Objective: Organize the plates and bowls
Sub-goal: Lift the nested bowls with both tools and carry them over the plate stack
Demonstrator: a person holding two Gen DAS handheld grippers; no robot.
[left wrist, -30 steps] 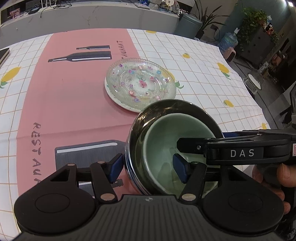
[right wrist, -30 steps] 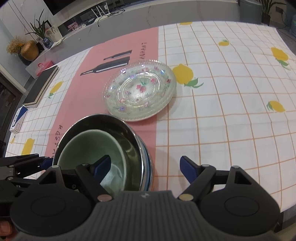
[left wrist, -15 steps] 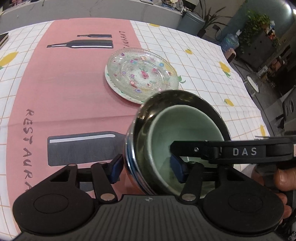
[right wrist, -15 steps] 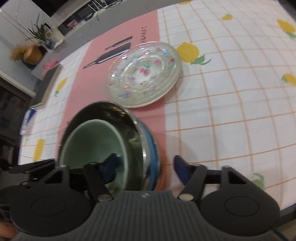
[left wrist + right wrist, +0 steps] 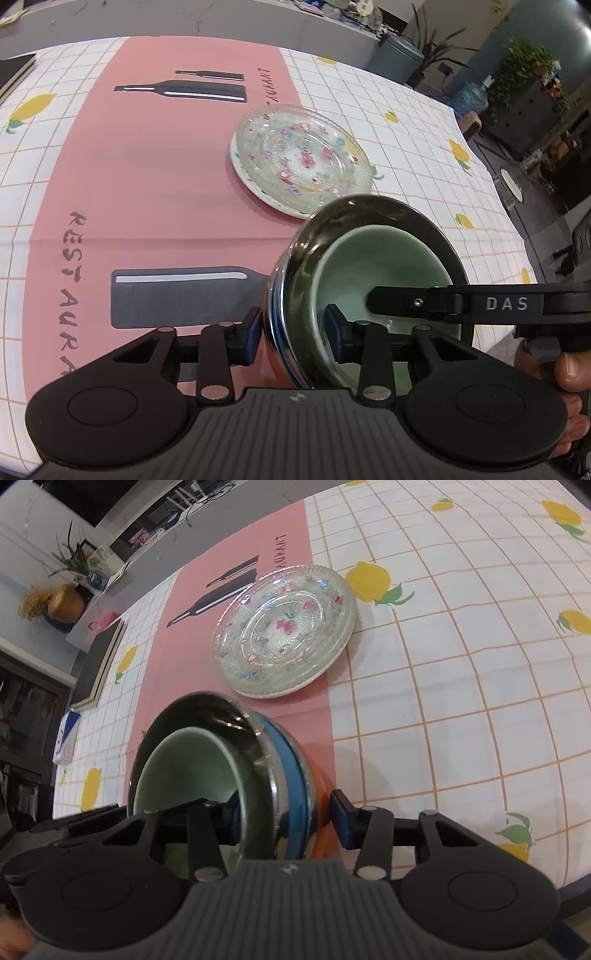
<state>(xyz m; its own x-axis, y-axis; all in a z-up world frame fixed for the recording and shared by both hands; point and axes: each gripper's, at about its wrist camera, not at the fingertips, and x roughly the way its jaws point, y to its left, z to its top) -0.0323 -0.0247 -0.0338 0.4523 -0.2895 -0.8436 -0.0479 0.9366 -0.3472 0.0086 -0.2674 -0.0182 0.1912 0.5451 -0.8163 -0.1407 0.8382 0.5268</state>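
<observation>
A nested stack of bowls is held above the table: a pale green bowl inside a steel bowl, over a blue bowl and an orange bowl. My left gripper is shut on the stack's near-left rim. My right gripper is shut on its near-right rim; its arm crosses the left wrist view. A stack of glass flowered plates lies on the tablecloth beyond the bowls, also in the right wrist view.
The table has a pink and white chequered cloth with lemon prints. A dark book lies at its far left edge. A bin and plants stand past the far side. The table's front edge is near on the right.
Both grippers have closed onto the bowl stack's rims and lifted it; the stack now tilts and sits higher and nearer the plates in both views.
</observation>
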